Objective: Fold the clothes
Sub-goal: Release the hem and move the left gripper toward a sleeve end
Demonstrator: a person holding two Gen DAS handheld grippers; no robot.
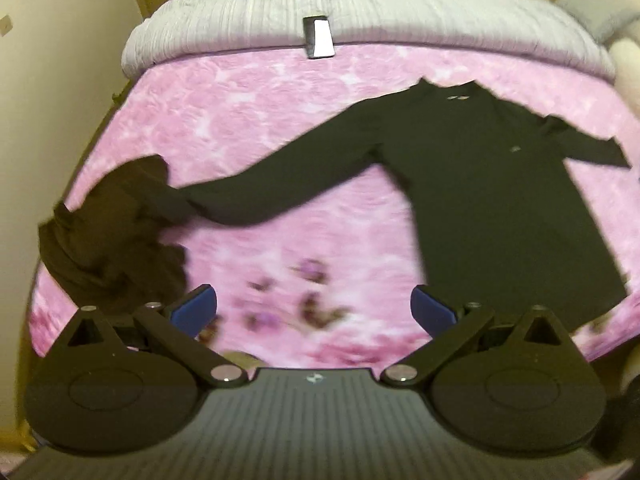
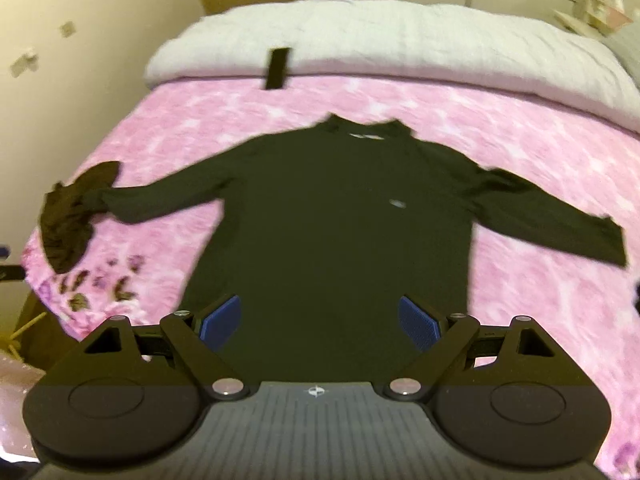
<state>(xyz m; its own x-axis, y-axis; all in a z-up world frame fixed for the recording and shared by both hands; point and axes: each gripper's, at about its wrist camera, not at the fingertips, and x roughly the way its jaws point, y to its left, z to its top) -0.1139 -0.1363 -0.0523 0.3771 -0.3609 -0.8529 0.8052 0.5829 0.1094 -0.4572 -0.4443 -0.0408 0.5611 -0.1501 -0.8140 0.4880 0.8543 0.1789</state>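
A black long-sleeved shirt [image 2: 340, 220] lies flat, front up, on the pink bedspread [image 2: 540, 280], collar away from me and both sleeves spread out. In the left wrist view the shirt [image 1: 500, 200] is to the right. A crumpled dark garment [image 1: 112, 232] lies at the left sleeve's cuff; in the right wrist view this garment [image 2: 68, 220] is at the left bed edge. My left gripper [image 1: 314, 312] is open and empty above bare bedspread left of the hem. My right gripper [image 2: 320, 322] is open and empty above the shirt's lower body.
A folded white quilt [image 2: 400, 52] covers the far end of the bed. A small dark flat object [image 1: 319, 37] lies at its edge; it also shows in the right wrist view [image 2: 277, 68]. A cream wall [image 1: 48, 80] runs along the left.
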